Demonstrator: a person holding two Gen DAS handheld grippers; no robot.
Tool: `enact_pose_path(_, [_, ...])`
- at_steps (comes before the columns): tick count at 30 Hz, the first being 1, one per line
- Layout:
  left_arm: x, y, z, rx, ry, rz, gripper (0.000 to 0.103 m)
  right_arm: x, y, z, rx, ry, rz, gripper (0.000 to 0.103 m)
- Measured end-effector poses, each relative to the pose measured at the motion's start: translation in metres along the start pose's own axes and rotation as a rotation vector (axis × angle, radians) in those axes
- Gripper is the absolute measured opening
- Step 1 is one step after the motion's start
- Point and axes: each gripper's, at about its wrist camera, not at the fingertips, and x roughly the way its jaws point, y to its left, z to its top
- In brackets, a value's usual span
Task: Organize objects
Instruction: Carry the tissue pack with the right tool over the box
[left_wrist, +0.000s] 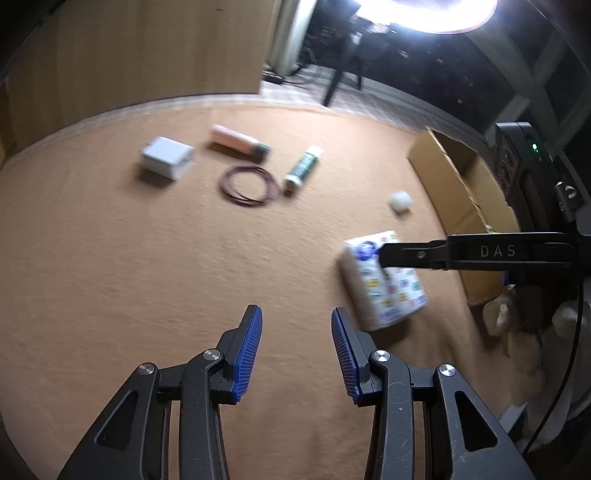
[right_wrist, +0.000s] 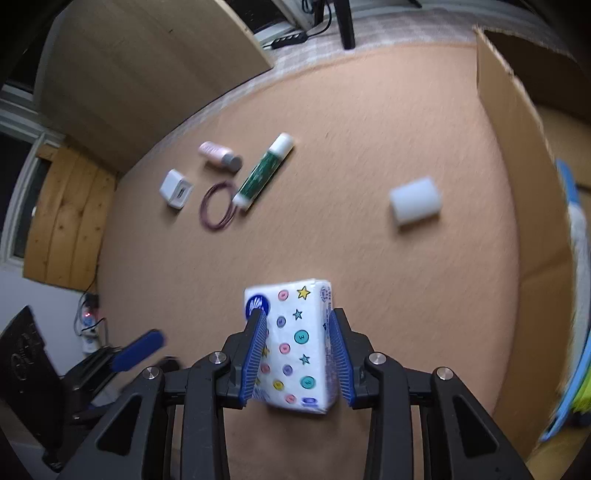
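Observation:
A white tissue pack (right_wrist: 295, 347) printed with coloured buttons and stars sits between the blue pads of my right gripper (right_wrist: 297, 317), which is shut on its two long sides. In the left wrist view the same pack (left_wrist: 384, 291) hangs tilted over the tan mat, with one black right finger (left_wrist: 461, 253) across its top. My left gripper (left_wrist: 297, 314) is open over bare mat to the left of the pack, nothing between its pads. Its blue pad (right_wrist: 138, 350) shows at the lower left of the right wrist view.
On the mat lie a white adapter box (right_wrist: 176, 189), a pink bottle (right_wrist: 219, 154), a green tube (right_wrist: 263, 171), a coiled purple cord (right_wrist: 218, 211) and a white block (right_wrist: 415, 199). An open cardboard box (right_wrist: 517, 166) stands along the right edge.

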Motion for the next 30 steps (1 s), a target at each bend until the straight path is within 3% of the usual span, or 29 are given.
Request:
enact_pose_path(6, [0.017, -0.02, 0.002, 0.024, 0.035, -0.093, 0.058, -0.006, -0.006, -0.01, 0.014, -0.008, 0.006, 0.036])
enact_pose_path(11, [0.032, -0.036, 0.003, 0.039, 0.073, -0.143, 0.06, -0.007, -0.01, -0.014, 0.015, 0.006, 0.026, 0.04])
enact_pose_path(24, [0.05, -0.045, 0.005, 0.035, 0.104, -0.19, 0.059, -0.001, -0.004, -0.017, -0.046, 0.046, 0.03, 0.044])
enact_pose_path(30, [0.048, -0.049, 0.004, 0.05, 0.1, -0.188, 0.05, 0.001, 0.001, -0.018, -0.082, 0.052, 0.011, 0.044])
